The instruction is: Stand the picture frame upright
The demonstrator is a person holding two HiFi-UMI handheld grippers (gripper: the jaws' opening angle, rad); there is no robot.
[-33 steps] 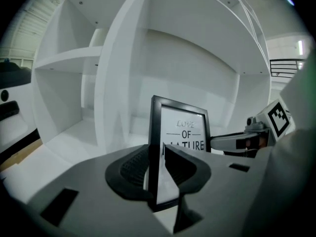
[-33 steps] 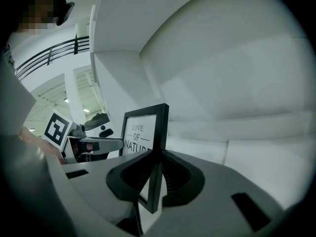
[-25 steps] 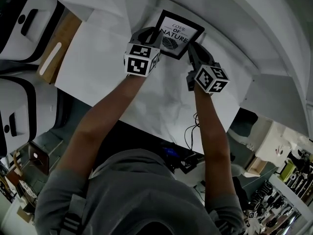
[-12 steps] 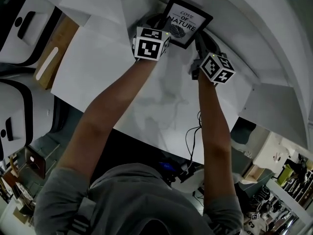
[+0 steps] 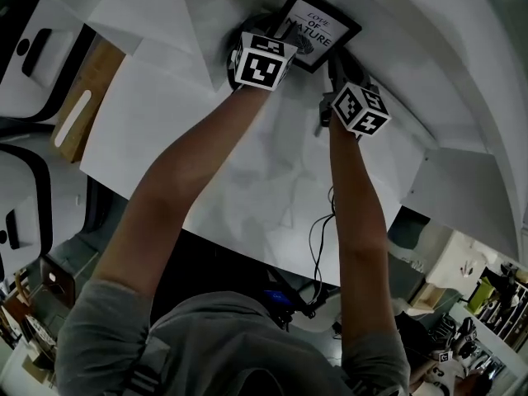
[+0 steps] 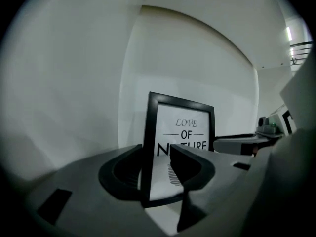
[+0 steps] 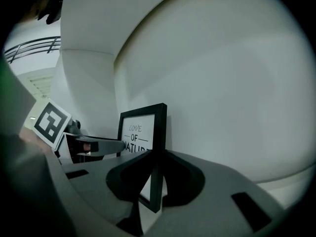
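Since a second ago, both grippers and the picture frame [image 5: 318, 30] have shifted toward 12 o'clock in the head view, nearer the white wall [image 5: 429, 48]. The left gripper [image 6: 157, 168] has just been opening its jaws. They now stand wide either side of the upright frame's left edge, while the right gripper [image 7: 157, 174] pinches its right edge.

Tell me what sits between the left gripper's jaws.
The picture frame: its left edge stands between the jaws of the left gripper, which have just been opening, a gap showing beside it, in the left gripper view.
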